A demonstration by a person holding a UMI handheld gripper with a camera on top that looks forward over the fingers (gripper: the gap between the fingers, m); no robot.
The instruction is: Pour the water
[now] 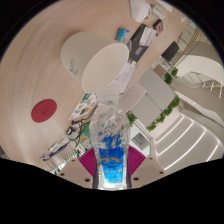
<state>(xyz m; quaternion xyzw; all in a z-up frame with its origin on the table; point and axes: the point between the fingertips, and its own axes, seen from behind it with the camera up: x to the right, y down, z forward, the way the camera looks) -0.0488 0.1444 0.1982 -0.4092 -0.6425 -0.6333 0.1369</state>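
A clear plastic water bottle (110, 140) with a blue label stands between my fingers, and both magenta pads (84, 160) press on its sides. My gripper (110, 165) is shut on the bottle. The bottle's neck points ahead toward a round white table (105, 65), and the scene is tilted. No cup or glass shows clearly ahead of the bottle.
A red round object (43, 109) lies on the pale floor off to one side. A person in dark and white clothes (145, 38) stands beyond the round table. White furniture (155, 95) and green plants (165, 112) lie on the other side. Small cluttered items (75, 125) sit by the bottle.
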